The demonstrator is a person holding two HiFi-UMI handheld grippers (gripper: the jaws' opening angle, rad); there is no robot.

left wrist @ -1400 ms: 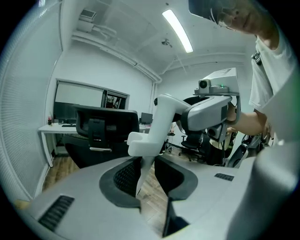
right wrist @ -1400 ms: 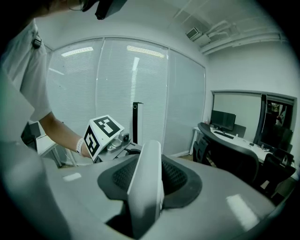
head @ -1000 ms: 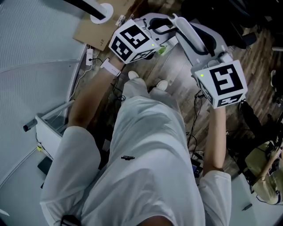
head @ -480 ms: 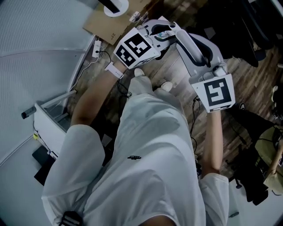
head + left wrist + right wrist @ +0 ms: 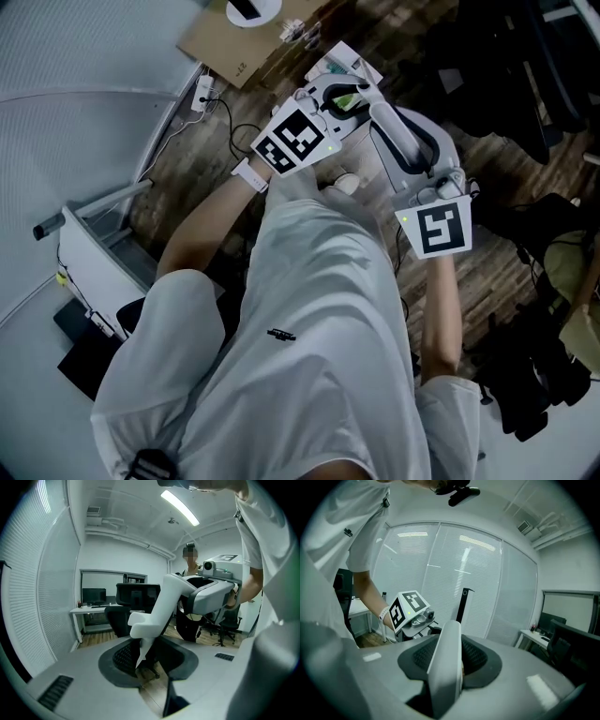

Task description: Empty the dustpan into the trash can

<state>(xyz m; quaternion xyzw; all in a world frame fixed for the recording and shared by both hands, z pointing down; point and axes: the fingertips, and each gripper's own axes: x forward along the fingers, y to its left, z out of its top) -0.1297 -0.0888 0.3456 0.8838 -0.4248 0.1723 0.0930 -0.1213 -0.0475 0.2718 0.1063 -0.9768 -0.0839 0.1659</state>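
Ofc rm: wood floor, blinds, cardboard.

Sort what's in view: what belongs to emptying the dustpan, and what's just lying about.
Job: dustpan, its handle clamped in the right claw; left claw, jaws just opening round the handle's end.
Lying about: cardboard sheet, power strip, desk with monitor, office chair.
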